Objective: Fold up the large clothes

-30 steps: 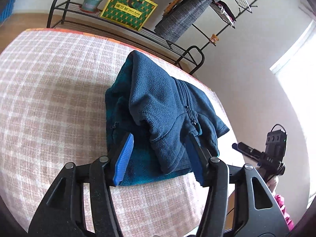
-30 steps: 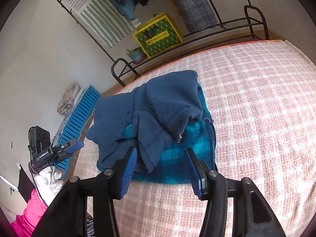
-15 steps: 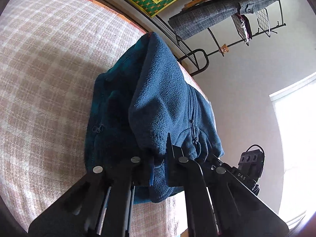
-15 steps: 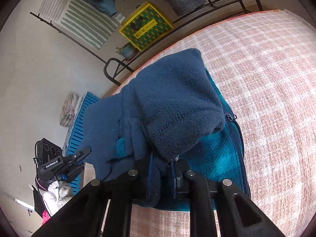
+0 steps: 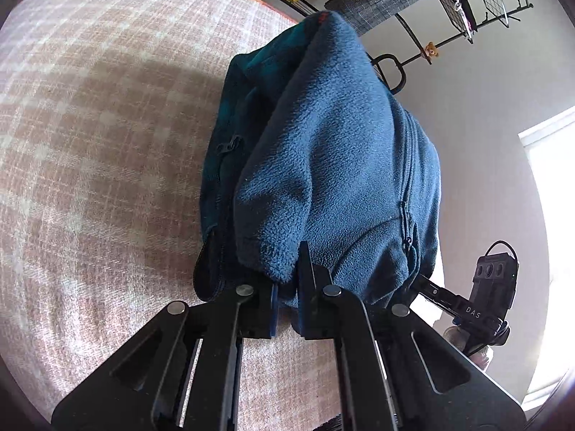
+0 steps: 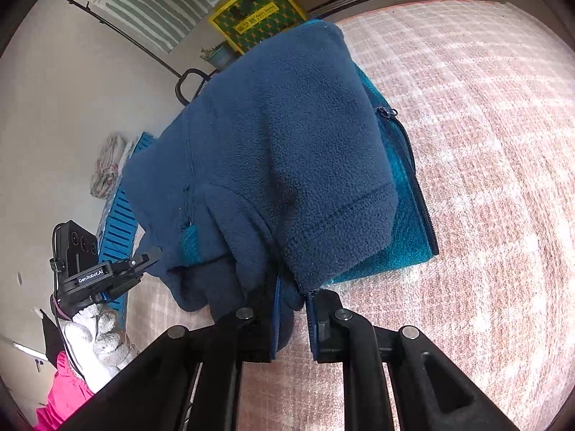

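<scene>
Item: fleece [image 5: 334,165], navy outside, teal lining, partly folded. It lies on the checked bed [image 5: 107,143], near the bed's edge, with a sleeve or flap doubled over the top and the zip [image 6: 409,151] showing along one side.

Left claw [image 5: 287,287]: narrow, pinching the fleece's near hem.

Right claw [image 6: 293,309]: narrow, clamped on a near fold of the fleece, at the end toward the teal lining [image 6: 406,230].

Other claw visible to the side of the fleece in each view, gloved hand [image 6: 91,334] beneath it.

Step in hand: both near corners gripped, ready for the next fold.

Next move, as judged: lift both corners together, carry them level over the fleece toward its far edge, lay flat. Uneven lift would skew the fold; the thick pile may slip from a shallow pinch.
</scene>
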Available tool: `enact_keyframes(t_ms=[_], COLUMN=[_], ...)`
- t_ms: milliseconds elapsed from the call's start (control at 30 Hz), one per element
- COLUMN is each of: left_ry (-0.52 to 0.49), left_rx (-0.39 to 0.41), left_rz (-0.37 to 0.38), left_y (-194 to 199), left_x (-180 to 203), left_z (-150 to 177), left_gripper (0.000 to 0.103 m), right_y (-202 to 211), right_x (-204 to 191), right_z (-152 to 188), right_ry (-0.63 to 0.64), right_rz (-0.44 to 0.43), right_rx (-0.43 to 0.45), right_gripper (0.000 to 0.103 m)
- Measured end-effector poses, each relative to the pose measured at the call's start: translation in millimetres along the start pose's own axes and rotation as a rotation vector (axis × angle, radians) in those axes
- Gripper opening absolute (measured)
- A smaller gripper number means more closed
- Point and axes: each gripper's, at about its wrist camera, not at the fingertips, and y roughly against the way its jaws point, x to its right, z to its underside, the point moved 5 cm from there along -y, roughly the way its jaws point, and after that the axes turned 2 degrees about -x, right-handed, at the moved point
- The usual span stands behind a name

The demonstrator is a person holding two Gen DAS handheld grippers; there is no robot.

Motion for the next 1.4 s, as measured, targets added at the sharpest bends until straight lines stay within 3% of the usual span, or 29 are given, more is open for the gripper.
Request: enact_keyframes(t_ms=[67, 100, 167, 333, 467, 533, 667, 833, 967, 1067, 1200, 1333, 1400], left_ry=[-0.040, -0.045, -0.043, 0.012, -0.101, -0.154, -0.211, -0.261, -0.295, -0.319, -0.387, -0.229, -0.180], left_rx=[0.005, 0.008, 0.034, 0.150, 0.252, 0.265, 0.217, 0.156, 0.118, 0.112, 0.146, 0.188, 0.193], left_rz=[-0.013, 0.000, 0.051, 0.117, 0.034, 0.005, -0.038, -0.128, -0.197, -0.169, -0.203, -0.078, -0.050], left_y=[12, 19, 37, 82, 98, 89, 46, -10, -36, -55, -57, -16, 3], left_x=[6, 8, 10, 11, 42, 57, 72, 60, 29, 7, 16, 12, 4], left_z=[3, 5, 4, -30, -80, -100, -127, -134, -121, -108, -104, -114, -117], left_gripper=[0.017, 0.028, 0.037, 0.038, 0.038, 0.038, 0.038, 0.038, 0.028, 0.027, 0.027, 0.027, 0.035], right_y=[14, 21, 36, 77, 87, 83, 52, 6, -29, -52, -53, -22, -3], right_x=[-8, -11, -17, -26, -43, -52, -78, -82, -44, -17, -12, -25, -35], right_z=[-2, -1, 2, -11, -53, -72, -120, -163, -158, -140, -135, -130, -115], right_ry=[0.030, 0.044, 0.091, 0.153, 0.207, 0.233, 0.326, 0.335, 0.276, 0.290, 0.283, 0.281, 0.291], right_rz=[-0.029, -0.039, -0.066, -0.079, -0.023, -0.011, 0.073, 0.122, 0.148, 0.202, 0.216, 0.227, 0.176], right_rx=[0.009, 0.001, -0.021, 0.071, 0.169, 0.206, 0.219, 0.212, 0.120, 0.065, 0.077, 0.096, 0.110], right_gripper=[0.021, 0.023, 0.024, 0.024, 0.024, 0.024, 0.024, 0.024, 0.020, 0.019, 0.019, 0.025, 0.033])
